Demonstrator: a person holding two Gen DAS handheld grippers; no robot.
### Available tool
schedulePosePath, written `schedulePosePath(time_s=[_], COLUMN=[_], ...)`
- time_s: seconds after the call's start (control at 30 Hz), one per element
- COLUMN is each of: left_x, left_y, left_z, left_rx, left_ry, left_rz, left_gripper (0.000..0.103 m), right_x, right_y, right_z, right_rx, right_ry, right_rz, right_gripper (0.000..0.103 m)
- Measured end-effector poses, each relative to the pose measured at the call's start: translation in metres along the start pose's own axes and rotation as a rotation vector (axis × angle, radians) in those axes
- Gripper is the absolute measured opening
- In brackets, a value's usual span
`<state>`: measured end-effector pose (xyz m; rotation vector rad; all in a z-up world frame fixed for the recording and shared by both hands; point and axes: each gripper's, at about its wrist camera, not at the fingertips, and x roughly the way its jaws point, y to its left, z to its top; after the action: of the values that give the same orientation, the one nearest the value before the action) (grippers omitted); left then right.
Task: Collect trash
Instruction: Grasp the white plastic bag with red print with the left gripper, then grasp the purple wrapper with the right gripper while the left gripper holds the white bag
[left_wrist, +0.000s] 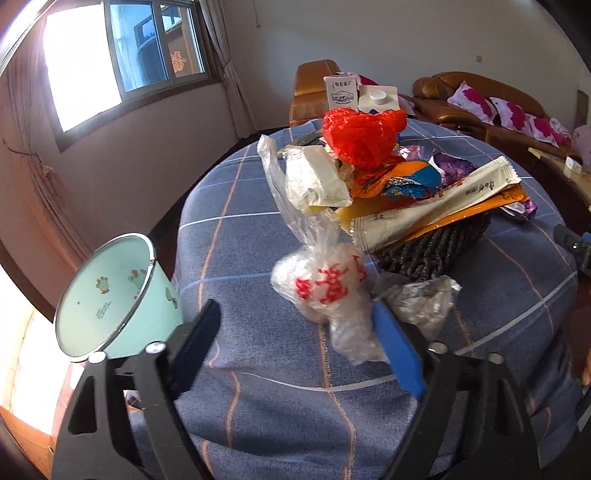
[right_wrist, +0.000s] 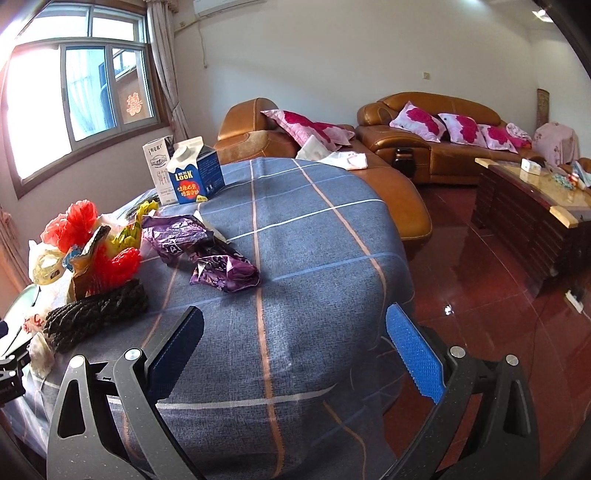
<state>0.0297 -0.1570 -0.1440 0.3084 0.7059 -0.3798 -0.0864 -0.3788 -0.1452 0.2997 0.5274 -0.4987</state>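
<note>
Left gripper (left_wrist: 295, 354) gapes around a plastic bag (left_wrist: 325, 291) by the basket (left_wrist: 436, 251); right gripper (right_wrist: 295, 354) wide over bare tablecloth (right_wrist: 295, 240) near the edge.

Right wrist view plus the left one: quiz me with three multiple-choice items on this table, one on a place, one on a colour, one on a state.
1. Where do the two cartons stand?
A. at the table's far edge, near the window
B. on the sofa
C. inside the basket

2. What colour is the crumpled wrapper lying alone on the cloth?
A. green
B. purple
C. white

3. How is the right claw?
A. shut on a wrapper
B. shut on the basket
C. open, holding nothing

Answers:
1 A: both cartons sit upright on the checked tablecloth, far side.
2 B: its foil is plainly purple.
3 C: its pads stand wide apart with only cloth between them. The dark woven basket, heaped with trash, is off to its left.
</note>
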Motion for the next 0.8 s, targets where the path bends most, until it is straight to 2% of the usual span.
schedulePosePath(time_s=[0.03,0.07,0.1,0.2,0.4,0.67,0.8], left_x=[0.0,0.001,0.001,-0.003,-0.024,-0.06,-0.057], left_y=[-0.001,-0.003,-0.006,-0.011,0.005,0.032,0.044], left_z=[0.001,0.001,0.0,-0.001,-0.002,0.003,0.008], left_rx=[-0.001,0.004,0.013,0.047,0.06,0.039,0.019], left_ry=[0.007,0.014,0.014,0.001,-0.031,-0.117,-0.13], left_rz=[-0.049,-0.089,-0.096,-0.109,-0.089,0.0,0.054], left_gripper=[0.045,0.032,0.025,0.016,0.015,0.015,0.015], right_x=[0.0,-0.001,-0.002,-0.005,-0.018,-0.013,-0.004], right_y=[0.0,0.0,0.0,0.0,0.004,0.002,0.004], right_z=[0.0,0.0,0.001,0.004,0.013,0.015,0.026], right_rx=[-0.001,-0.001,-0.001,0.004,-0.016,-0.005,0.003], right_ry=[-0.001,-0.003,-0.006,-0.015,-0.065,-0.044,-0.028], right_rz=[0.001,0.002,0.003,0.02,0.018,0.022,0.017], right_gripper=[0.098,0.098,0.097,0.097,0.097,0.097,0.097])
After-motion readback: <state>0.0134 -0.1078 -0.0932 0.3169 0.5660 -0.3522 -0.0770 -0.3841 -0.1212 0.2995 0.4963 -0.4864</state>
